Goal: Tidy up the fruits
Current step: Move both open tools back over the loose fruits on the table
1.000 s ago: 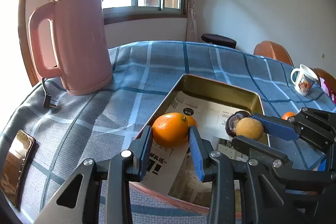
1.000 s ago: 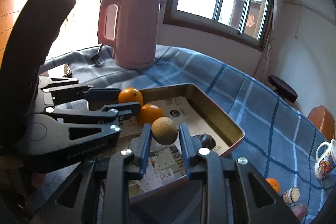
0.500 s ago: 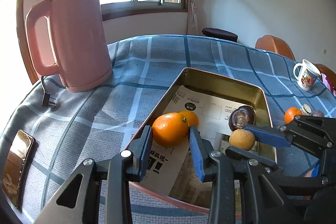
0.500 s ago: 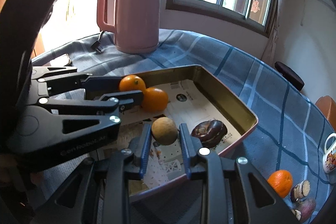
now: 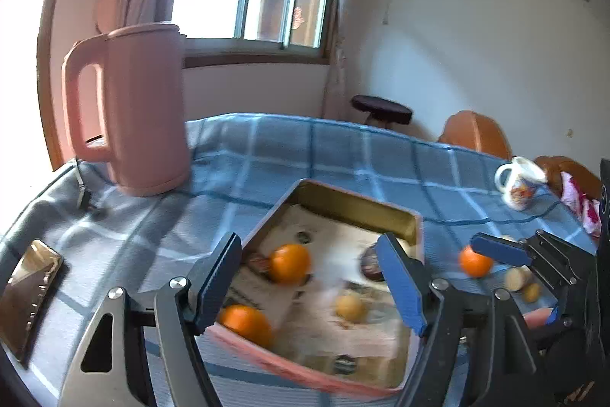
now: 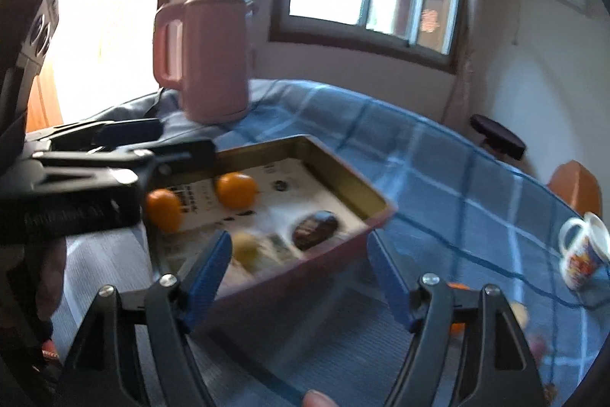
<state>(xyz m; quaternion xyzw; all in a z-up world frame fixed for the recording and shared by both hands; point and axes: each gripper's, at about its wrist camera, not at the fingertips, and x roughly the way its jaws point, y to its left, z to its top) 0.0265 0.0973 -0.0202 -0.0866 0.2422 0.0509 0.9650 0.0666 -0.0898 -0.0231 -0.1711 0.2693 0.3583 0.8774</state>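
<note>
A gold-walled tray (image 5: 354, 206) lined with printed paper holds two oranges (image 5: 290, 263) (image 5: 246, 321), a yellow-brown fruit (image 5: 350, 308) and a dark fruit (image 6: 315, 224). My left gripper (image 5: 310, 287) hovers over the tray's near edge. Its jaws are opening and nothing sits between the pads. My right gripper (image 6: 299, 277) is just outside the tray's near wall (image 6: 305, 266), jaws also opening and empty. The yellow-brown fruit (image 6: 248, 248) lies loose just inside that wall. Another orange (image 5: 474, 261) rests on the cloth right of the tray, with small fruits (image 5: 514, 279) beside it.
A pink kettle (image 5: 141, 109) stands at the back left, and its plug lies on the blue checked cloth (image 5: 343, 147). A phone (image 5: 30, 292) lies at the near left and a printed mug (image 6: 583, 250) at the far right. A stool (image 5: 381, 109) and chairs (image 5: 476, 136) stand beyond the table.
Both grippers have opened and let go. The orange and the yellow-brown fruit now lie in the tray. Both grippers have drawn back from it, the left one also rising.
</note>
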